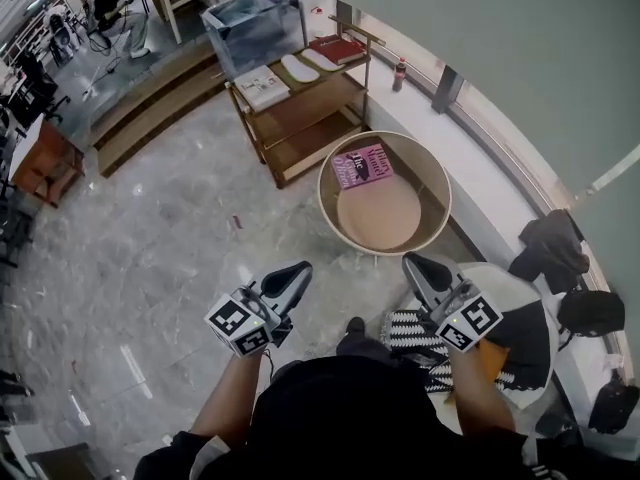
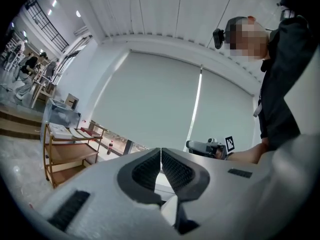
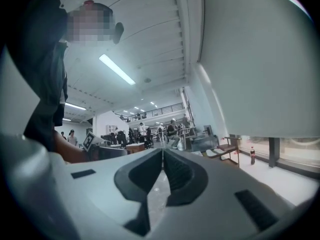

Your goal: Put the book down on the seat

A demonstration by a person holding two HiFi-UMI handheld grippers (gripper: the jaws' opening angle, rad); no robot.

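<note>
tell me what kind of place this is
Probably a big open workspace or lab hall: polished marble floor, a wooden shelf rack, and a round tub seat holding a pink book.

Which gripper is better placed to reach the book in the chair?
Left, marginally: the pink book sits in the chair's left half, on the left gripper's side. The right gripper is also shut and empty.

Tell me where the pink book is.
Head view, centre: the pink book rests inside the round chair, at its far-left rim, beside the wooden shelf.
</note>
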